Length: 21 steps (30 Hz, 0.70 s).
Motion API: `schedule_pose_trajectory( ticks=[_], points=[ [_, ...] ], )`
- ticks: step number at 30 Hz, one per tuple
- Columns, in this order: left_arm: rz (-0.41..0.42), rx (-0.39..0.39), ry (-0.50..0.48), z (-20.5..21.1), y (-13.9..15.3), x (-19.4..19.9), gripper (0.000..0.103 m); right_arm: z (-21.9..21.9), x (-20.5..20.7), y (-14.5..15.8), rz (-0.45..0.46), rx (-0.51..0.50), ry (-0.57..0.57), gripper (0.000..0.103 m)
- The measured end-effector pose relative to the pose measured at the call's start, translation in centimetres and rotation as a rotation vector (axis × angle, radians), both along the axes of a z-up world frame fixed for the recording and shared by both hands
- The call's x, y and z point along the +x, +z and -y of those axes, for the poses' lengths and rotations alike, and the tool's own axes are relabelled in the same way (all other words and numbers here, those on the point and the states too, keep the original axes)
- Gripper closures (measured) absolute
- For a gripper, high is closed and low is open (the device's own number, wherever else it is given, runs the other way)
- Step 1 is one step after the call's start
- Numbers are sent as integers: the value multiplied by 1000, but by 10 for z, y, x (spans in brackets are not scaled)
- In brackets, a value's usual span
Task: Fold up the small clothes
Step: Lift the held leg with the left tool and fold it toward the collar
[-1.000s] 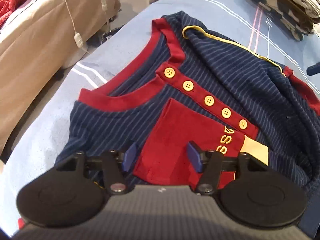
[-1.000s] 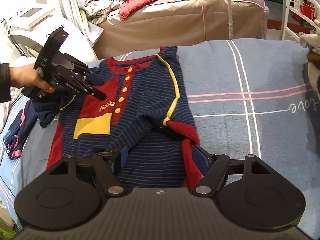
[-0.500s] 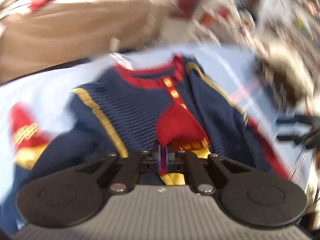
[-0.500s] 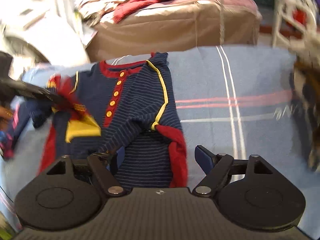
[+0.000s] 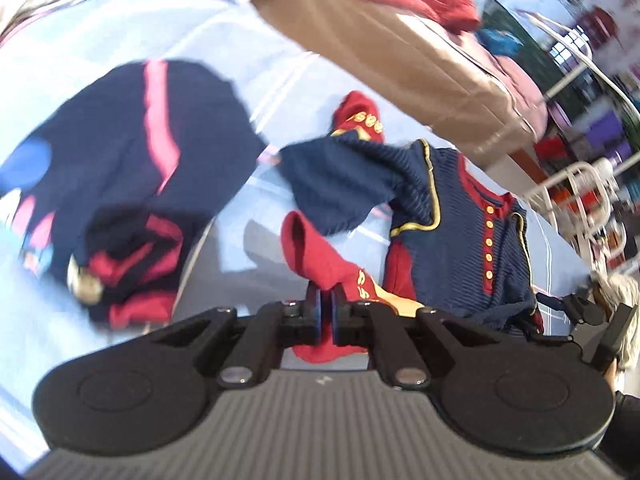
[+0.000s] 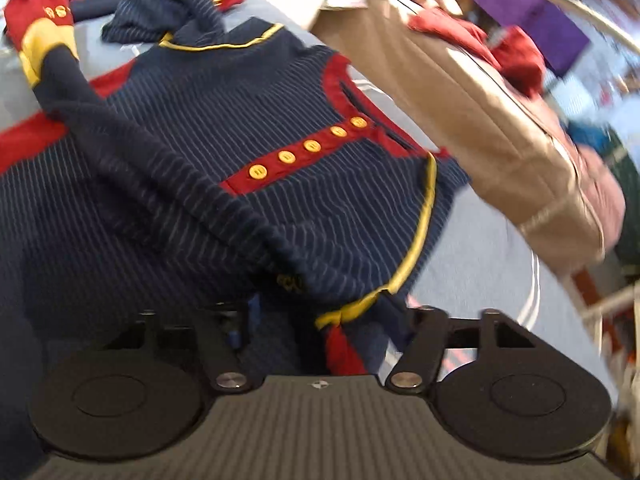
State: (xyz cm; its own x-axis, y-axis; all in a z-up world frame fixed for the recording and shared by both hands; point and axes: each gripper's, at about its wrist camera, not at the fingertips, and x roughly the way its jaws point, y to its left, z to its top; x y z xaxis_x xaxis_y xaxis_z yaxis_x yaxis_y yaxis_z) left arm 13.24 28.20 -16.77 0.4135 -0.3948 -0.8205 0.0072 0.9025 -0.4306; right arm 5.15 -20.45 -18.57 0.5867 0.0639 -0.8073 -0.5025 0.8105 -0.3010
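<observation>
The left claw (image 5: 327, 312) is pinching the red cuff end (image 5: 320, 264) of the navy pinstriped knit baby romper with red trim, yellow piping and yellow buttons (image 5: 472, 240), which is sprawling across the pale blue striped bed cover (image 5: 224, 52), part of it lifted. Left of it, a dark navy garment with pink stripes (image 5: 132, 160) is lying crumpled; the swinging cuff looks likely to drag over it and tangle. The soft, stretchy ribbed knit is bunching, so an uneven pull is liable to twist the fold. On the right, the right claw (image 6: 320, 320) is sitting spread around a gathered hem with yellow piping (image 6: 416, 248); I cannot tell whether it is gripping, so that edge may slip free.
</observation>
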Motion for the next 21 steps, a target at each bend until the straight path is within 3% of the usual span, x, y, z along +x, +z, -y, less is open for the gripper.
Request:
schedule_pose_trajectory(
  ticks=[2,4,7,8,12,15,16,17,19,21],
  points=[
    [-12,-39,37,4,-4,-13,99,-2,6,-1,20,-12,10,57],
    [-20,-64,40,17,-8,-20,98,4,11,1,41,-5,-20,65],
    [-11,-88,10,44,-9,-22,98,32,10,19,105,90,-159,79],
    [-5,-102,0,51,-9,-24,98,42,8,24,121,109,-205,90],
    [-11,-161,-55,96,-13,-25,98,97,-6,28,111,155,-400,97],
    [-28,-158,-63,119,-17,-30,98,125,-19,18,62,154,-448,86],
    [-33,-152,-56,123,-20,-32,98,128,-23,17,61,162,-436,68],
    [-39,-145,-49,125,-24,-34,98,131,-26,17,51,202,-420,34],
    [-66,-124,-24,121,-34,-37,98,134,-32,18,17,223,-431,7],
    [-90,-105,0,114,-44,-40,98,139,-44,30,26,288,-464,7]
  ],
)
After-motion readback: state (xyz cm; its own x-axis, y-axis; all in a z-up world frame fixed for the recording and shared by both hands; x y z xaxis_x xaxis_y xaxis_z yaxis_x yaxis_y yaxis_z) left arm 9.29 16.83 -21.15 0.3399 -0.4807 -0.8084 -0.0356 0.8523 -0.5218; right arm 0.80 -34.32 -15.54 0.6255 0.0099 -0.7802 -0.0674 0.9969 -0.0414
